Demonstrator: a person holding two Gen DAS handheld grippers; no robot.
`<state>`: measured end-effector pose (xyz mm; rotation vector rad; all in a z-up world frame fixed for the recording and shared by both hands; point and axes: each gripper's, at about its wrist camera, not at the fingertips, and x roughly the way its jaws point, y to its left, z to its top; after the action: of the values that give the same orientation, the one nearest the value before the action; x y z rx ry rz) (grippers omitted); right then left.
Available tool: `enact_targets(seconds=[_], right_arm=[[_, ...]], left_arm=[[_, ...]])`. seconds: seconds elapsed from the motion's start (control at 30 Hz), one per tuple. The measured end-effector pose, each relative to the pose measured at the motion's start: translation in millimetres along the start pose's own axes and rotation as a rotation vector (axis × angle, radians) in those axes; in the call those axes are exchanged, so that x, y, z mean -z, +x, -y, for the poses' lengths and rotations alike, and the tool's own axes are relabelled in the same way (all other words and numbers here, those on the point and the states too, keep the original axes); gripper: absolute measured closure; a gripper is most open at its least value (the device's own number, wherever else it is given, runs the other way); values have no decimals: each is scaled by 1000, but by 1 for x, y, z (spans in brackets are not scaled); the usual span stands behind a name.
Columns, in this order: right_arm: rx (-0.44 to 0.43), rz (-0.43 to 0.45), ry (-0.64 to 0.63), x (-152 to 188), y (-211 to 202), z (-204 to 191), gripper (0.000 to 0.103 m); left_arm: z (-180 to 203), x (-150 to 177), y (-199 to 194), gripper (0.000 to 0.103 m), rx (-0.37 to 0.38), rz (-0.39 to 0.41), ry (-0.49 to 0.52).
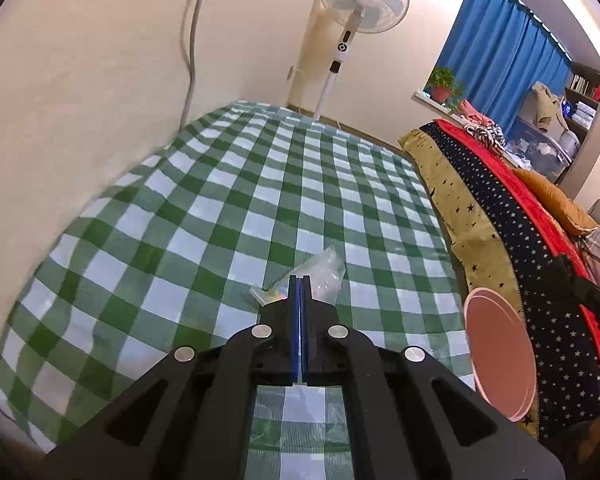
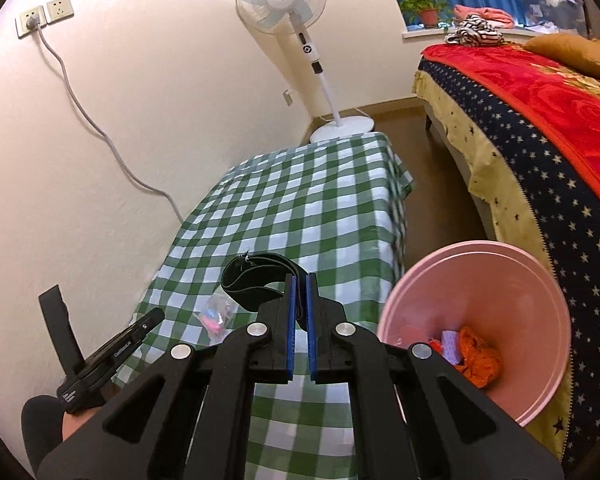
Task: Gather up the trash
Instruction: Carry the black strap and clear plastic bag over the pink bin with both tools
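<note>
While your left gripper (image 1: 300,277) pinches the clear wrapper (image 1: 320,274) mid-table, your right gripper (image 2: 300,276) clamps a black strap (image 2: 256,276) beside the pink bin (image 2: 476,280) past the tablecloth (image 2: 320,200) edge.

Left hand-held gripper (image 1: 300,280) closed; right hand-held gripper (image 2: 300,278) nearly closed.

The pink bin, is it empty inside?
No, the pink bin already holds orange crumpled trash and a pale purple piece at its bottom in the right wrist view.
</note>
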<state>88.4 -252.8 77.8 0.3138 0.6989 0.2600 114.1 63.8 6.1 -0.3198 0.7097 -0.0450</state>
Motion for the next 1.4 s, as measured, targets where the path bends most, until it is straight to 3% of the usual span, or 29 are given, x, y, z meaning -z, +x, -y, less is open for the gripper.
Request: enact_targets(seconds=[0.17, 0.23, 0.3, 0.5, 0.73, 0.83, 0.9, 1.0, 1.4], right_arm=[[10, 8, 29, 17, 10, 17, 98], [9, 9, 32, 20, 15, 21, 98], [14, 20, 19, 17, 17, 21, 98], [10, 15, 25, 17, 30, 27, 98], [10, 1, 18, 15, 42, 27, 98], [12, -1, 21, 16, 43, 29, 98], [16, 1, 18, 17, 42, 28, 98], [25, 7, 8, 18, 40, 27, 98], [94, 51, -31, 25, 19, 23, 98]], left_arm=[[3, 8, 24, 102, -15, -28, 0], [4, 9, 33, 97, -30, -38, 5], [3, 8, 39, 70, -46, -33, 1], [1, 7, 63, 49, -77, -65, -43], [9, 9, 80, 50, -116, -122, -29], [8, 11, 80, 62, -98, -122, -29], [9, 11, 75, 71, -92, -101, -26], [15, 11, 68, 76, -79, -77, 1], [44, 13, 23, 80, 5, 21, 88]])
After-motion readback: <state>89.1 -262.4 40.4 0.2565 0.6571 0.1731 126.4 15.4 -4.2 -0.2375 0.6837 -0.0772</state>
